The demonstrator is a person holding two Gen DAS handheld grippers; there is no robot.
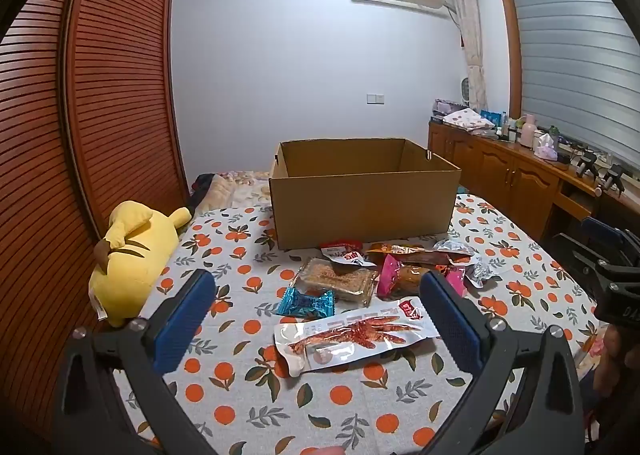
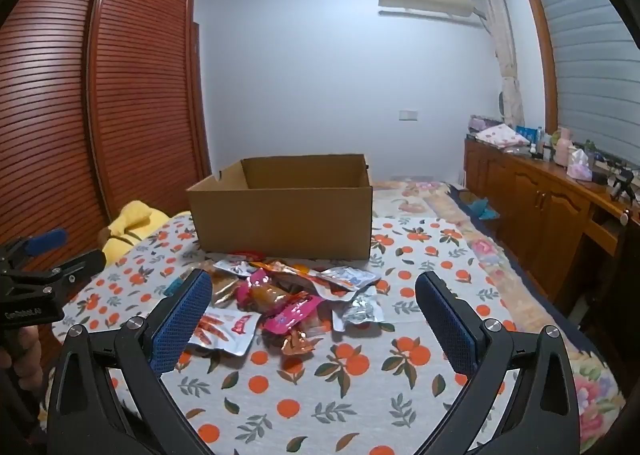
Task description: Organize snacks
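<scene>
Taking the open cardboard box [image 1: 362, 191] as the landmark, a yellow plush toy [image 1: 132, 255] lies well to its left at the edge of the bed, against the slatted wooden wardrobe [image 1: 100, 95]. The box stands upright on the orange-patterned bedspread [image 1: 240, 375] with its top open.

Just in front of the box lies the heap of snacks. At its left side is a blue wrapped sweet [image 1: 307, 304], and behind it, nearer the box, a clear pack of brown shredded snack [image 1: 338, 280]. In front of these, farthest from the box, a long clear packet with red printing [image 1: 352, 337] lies flat. A red-and-white packet [image 1: 346, 251] touches the foot of the box, a pink packet [image 1: 394, 275] sits in the middle of the heap, and silver foil packets [image 1: 476, 271] lie at its right side.

The left tool [image 1: 316, 319] hovers above the near side of the heap, its blue pads spread wide with nothing pinched. The right tool [image 2: 314, 313] does likewise, fingers spread wide and empty.

Well to the right of the box, a wooden cabinet [image 1: 512, 175] runs along the window wall.
</scene>
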